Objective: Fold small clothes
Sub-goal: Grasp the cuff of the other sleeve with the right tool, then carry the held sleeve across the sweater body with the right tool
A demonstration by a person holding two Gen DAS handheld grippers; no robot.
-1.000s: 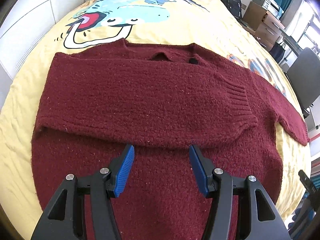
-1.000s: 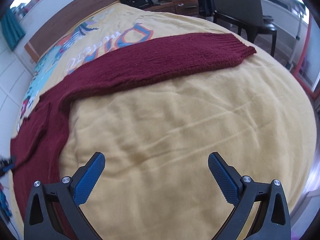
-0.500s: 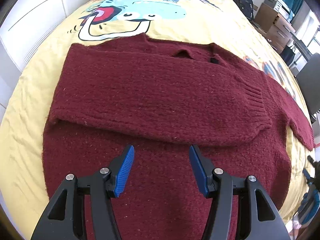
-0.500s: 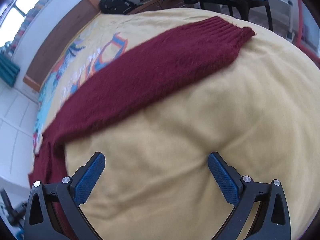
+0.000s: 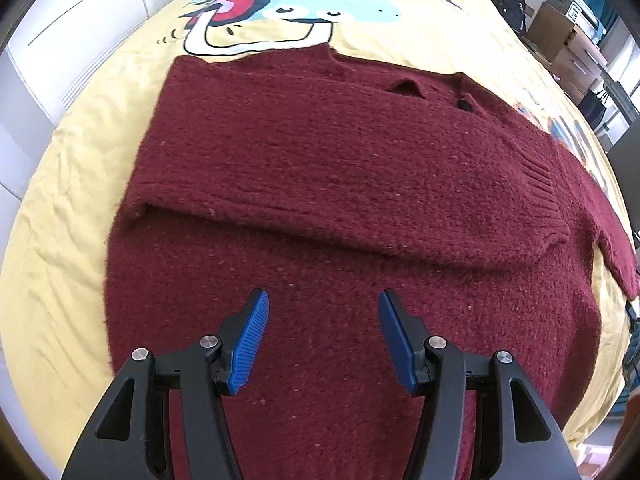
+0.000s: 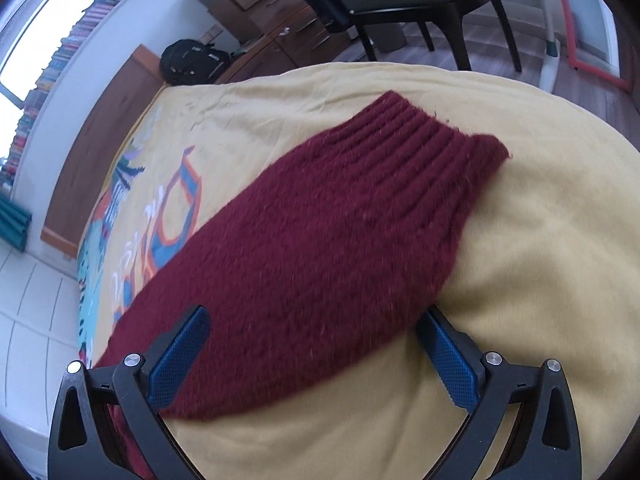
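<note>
since a second ago: nearer to the maroon sweater (image 5: 340, 184) in the left wrist view, with more of its left edge and the yellow bedspread (image 5: 68, 216) showing beside it; in the right wrist view, swung over from bare bedspread onto the outstretched sleeve (image 6: 320, 248), now large and slightly blurred between the fingers

left gripper (image 5: 323, 338) tilted steeply down above the lower body of the sweater, blue fingers (image 5: 250, 344) moderately apart, gripping nothing

right gripper (image 6: 316, 360) angled down over the sleeve, fingers (image 6: 176, 364) spread wide, one over the sleeve's left edge, the other at its right edge and partly hidden behind the knit; not pinching it

sweater flat on the bed, one sleeve already folded across the chest with its ribbed cuff (image 5: 540, 184) at the right, the other sleeve stretched out over the bedspread toward the chair (image 6: 420, 4), ribbed cuff (image 6: 432, 148) at its far end
</note>
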